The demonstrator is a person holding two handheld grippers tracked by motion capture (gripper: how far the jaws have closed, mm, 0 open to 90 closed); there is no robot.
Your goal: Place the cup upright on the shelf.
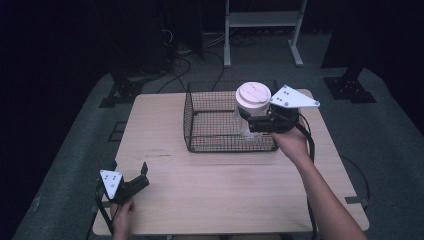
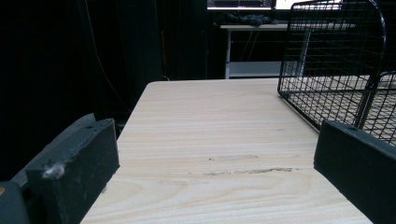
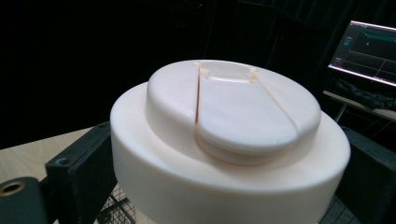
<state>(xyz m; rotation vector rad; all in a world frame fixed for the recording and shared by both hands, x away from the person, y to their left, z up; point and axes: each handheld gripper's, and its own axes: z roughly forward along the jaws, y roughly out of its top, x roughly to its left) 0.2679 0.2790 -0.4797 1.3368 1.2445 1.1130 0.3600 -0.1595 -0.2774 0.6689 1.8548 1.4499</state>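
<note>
the right tongs (image 1: 250, 121) pinch the white-lidded jar (image 1: 253, 100) above the right side of the wire basket (image 1: 200, 142), so the lifting looks done and setting down remains, while the left tongs (image 1: 142, 175) rest spread, well short of the basket.

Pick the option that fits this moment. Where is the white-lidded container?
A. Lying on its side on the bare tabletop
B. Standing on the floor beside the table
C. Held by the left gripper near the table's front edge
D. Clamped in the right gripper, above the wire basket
D: the right gripper has its jaws on either side of the white-lidded container, held over the wire basket; the left gripper is open with nothing between its jaws.
</note>
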